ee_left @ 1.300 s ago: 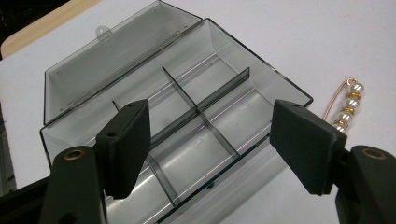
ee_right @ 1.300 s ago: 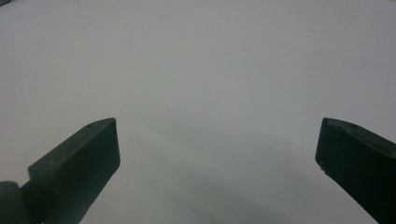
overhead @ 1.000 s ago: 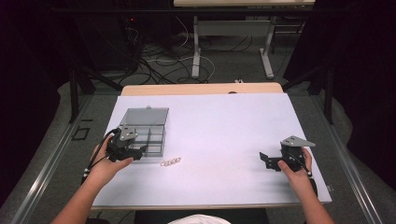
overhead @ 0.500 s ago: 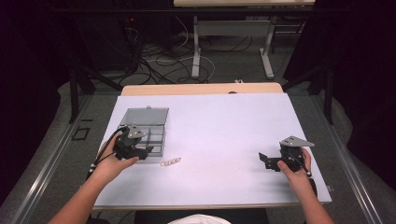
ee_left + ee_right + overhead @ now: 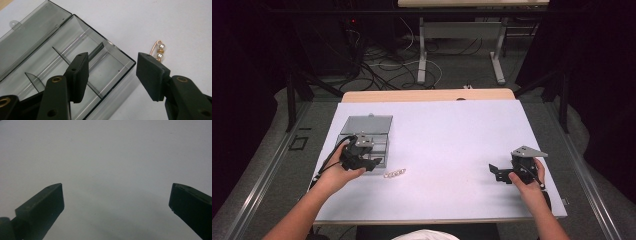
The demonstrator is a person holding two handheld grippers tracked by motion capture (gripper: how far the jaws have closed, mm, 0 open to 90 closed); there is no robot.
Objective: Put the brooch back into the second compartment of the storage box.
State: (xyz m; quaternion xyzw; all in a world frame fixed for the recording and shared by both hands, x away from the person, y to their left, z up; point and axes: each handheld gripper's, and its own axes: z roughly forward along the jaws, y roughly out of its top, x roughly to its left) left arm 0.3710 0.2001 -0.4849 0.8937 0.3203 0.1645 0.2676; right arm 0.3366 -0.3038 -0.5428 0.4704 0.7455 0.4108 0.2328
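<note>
Closest to the person, the left gripper [image 5: 112,75] hangs low over the near corner of a clear smoky plastic box [image 5: 75,62]. Its jaws have just been closing, yet they stand apart with nothing gripped: one pad sits over the box's compartments, the other out past the box's corner over the bare table [image 5: 180,22]. The corner wall of the box lies in the gap below the pads, untouched as far as I can see.

Just beyond the outer pad, on the table and just beside the box, lies a small pearl bracelet [image 5: 159,51] with a thin gold loop at its end; part of it is hidden behind that pad. From the high view the bracelet [image 5: 394,173] sits just to the right of the left gripper [image 5: 373,162], near the box's [image 5: 368,129] front corner.

Farther back, the box's hinged lid lies flat open, and thin dividers split the tray into compartments.

Well apart on the other side, the right gripper [image 5: 116,202] is held wide open above plain white tabletop.
</note>
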